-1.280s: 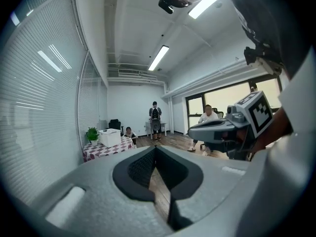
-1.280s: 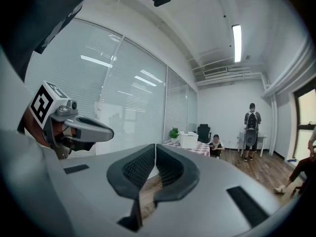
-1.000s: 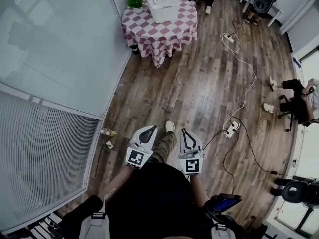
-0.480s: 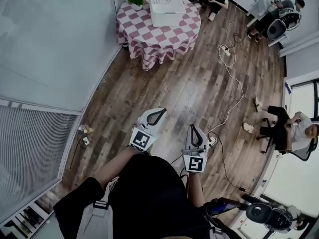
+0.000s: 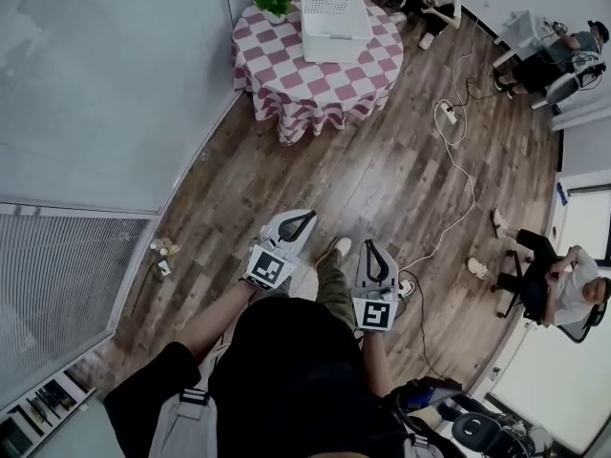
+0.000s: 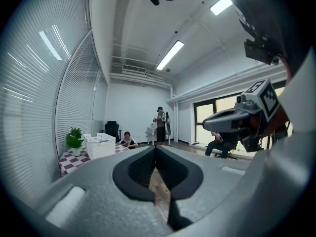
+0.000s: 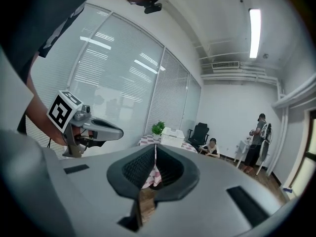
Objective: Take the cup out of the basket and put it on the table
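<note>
**Two empty hand-held grippers, basket still across the room**

Both my left hand-held gripper and my right hand-held gripper sat low in the frame, jaws pressed together on nothing. The white basket stood on the checked bench at the top centre, well apart from me. I could not see the cup inside it.

To do this step well, I judged I should cross the wooden floor and mind the power strip and its cable at the right. I should spread one pair of jaws only once over the basket.

Against half a second earlier, the bench sat slightly further right. My shoe now showed between the grippers, and both pairs of jaws had stayed closed.
</note>
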Demonstrator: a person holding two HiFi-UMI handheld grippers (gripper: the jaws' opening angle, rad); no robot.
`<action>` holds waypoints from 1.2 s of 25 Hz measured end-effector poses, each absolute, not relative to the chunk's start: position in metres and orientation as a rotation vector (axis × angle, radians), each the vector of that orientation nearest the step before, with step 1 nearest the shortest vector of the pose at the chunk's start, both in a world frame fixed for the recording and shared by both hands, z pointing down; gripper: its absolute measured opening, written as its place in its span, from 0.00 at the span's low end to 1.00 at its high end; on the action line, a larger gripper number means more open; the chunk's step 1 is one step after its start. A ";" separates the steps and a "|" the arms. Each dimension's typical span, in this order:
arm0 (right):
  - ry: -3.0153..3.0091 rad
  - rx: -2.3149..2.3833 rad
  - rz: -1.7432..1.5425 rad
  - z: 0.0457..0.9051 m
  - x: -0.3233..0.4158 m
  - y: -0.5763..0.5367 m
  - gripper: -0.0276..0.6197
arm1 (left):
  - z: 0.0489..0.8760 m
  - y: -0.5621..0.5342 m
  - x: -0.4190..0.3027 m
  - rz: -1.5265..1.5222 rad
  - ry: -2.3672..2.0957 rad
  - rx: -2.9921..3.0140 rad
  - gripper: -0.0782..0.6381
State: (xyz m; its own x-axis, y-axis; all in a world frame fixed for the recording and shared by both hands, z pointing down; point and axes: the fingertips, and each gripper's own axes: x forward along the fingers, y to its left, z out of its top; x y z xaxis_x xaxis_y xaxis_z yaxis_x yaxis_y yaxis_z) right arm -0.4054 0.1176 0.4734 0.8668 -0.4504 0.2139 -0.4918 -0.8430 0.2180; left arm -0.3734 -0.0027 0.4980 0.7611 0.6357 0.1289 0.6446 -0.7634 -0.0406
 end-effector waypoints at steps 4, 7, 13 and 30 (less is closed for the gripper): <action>-0.810 2.776 0.193 0.485 -0.358 0.116 0.06 | 0.512 -0.007 -0.342 -0.206 -0.937 -2.878 0.12; -0.896 2.778 0.182 0.493 -0.316 0.121 0.06 | 0.523 -0.003 -0.315 -0.271 -0.841 -2.897 0.12; -1.006 2.789 0.121 0.480 -0.209 0.163 0.06 | 0.493 0.043 -0.229 -0.292 -0.697 -2.931 0.12; -1.078 2.779 0.176 0.516 -0.032 0.282 0.06 | 0.491 0.182 -0.078 -0.364 -0.694 -2.847 0.12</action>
State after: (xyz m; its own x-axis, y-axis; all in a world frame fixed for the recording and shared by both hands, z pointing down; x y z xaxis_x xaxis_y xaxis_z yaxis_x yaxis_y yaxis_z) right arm -0.0323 0.2819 0.5155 0.7340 -0.6588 0.1652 -0.6771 -0.7287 0.1024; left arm -0.0776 0.1820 0.4915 0.8604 0.4260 0.2795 0.4723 -0.8727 -0.1237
